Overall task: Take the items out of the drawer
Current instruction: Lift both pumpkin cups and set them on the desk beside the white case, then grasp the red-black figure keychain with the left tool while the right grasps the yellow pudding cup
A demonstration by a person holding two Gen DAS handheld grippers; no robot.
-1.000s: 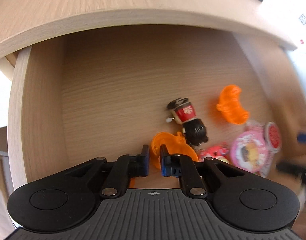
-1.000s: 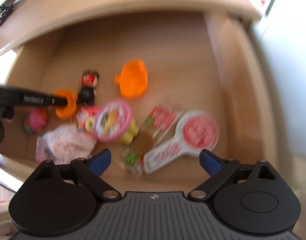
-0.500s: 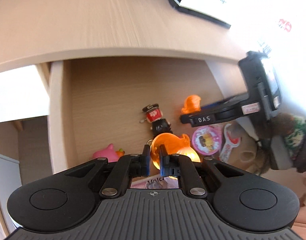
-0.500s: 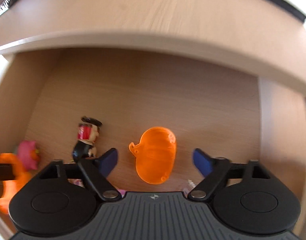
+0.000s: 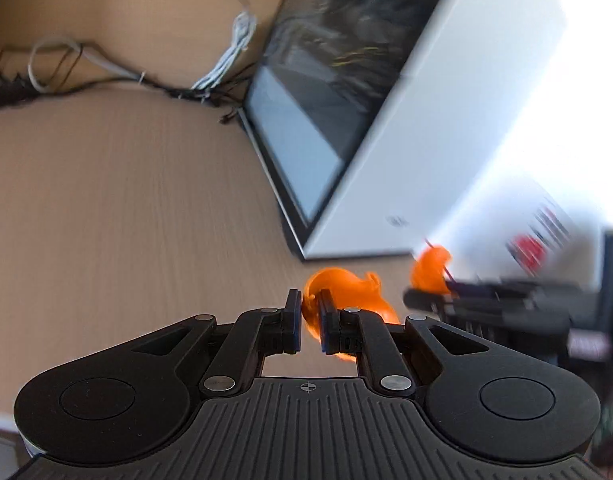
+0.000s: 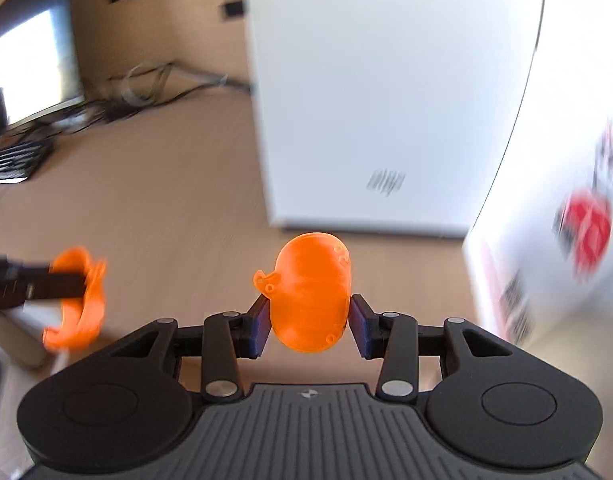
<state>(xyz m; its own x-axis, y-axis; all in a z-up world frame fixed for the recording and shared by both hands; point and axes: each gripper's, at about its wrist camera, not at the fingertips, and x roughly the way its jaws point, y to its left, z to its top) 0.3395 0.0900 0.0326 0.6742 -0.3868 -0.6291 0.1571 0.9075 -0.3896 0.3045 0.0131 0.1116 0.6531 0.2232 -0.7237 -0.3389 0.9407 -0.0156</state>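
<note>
Both grippers have lifted out of the drawer and now hang above the wooden counter [image 5: 106, 208], near a white box [image 6: 386, 100]. Right gripper [image 6: 310, 320] jaws pinch an orange shell [image 6: 310, 292] across its sides; left gripper [image 5: 308, 320] jaws squeeze the rim of another orange piece [image 5: 346, 292].

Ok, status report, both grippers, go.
Left gripper shut on orange shell. Right gripper shut on second orange shell. Both over the desk. White box ahead.
</note>
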